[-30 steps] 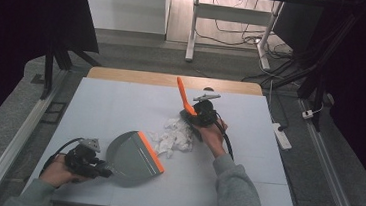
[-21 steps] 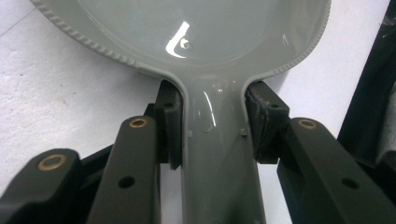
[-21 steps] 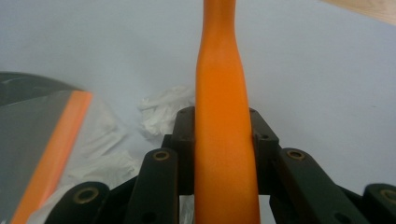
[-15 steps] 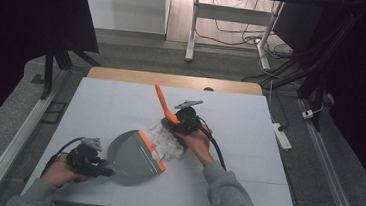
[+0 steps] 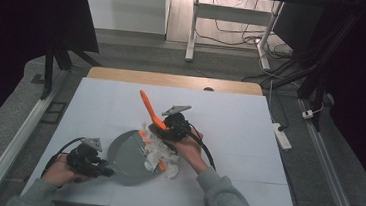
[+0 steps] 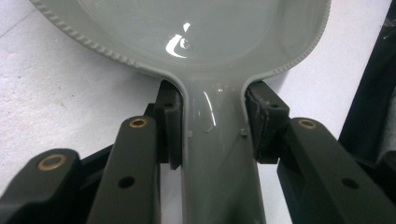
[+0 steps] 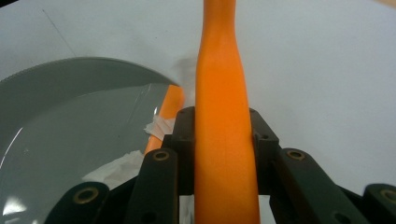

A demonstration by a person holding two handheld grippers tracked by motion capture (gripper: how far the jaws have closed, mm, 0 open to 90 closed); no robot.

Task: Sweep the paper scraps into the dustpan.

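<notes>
This looks like a lab or recording room set up for data capture, not a home. Black curtains [image 5: 33,14] hang to either side, well beyond both tongs. The white-topped bench [image 5: 250,119] stands on grey carpet between metal floor rails [image 5: 18,128]. Beyond the right tongs [image 5: 166,129], cables [image 5: 237,30] lie loose on the floor around a white desk frame [image 5: 193,28], and a power strip [image 5: 282,134] lies beside the bench.
</notes>
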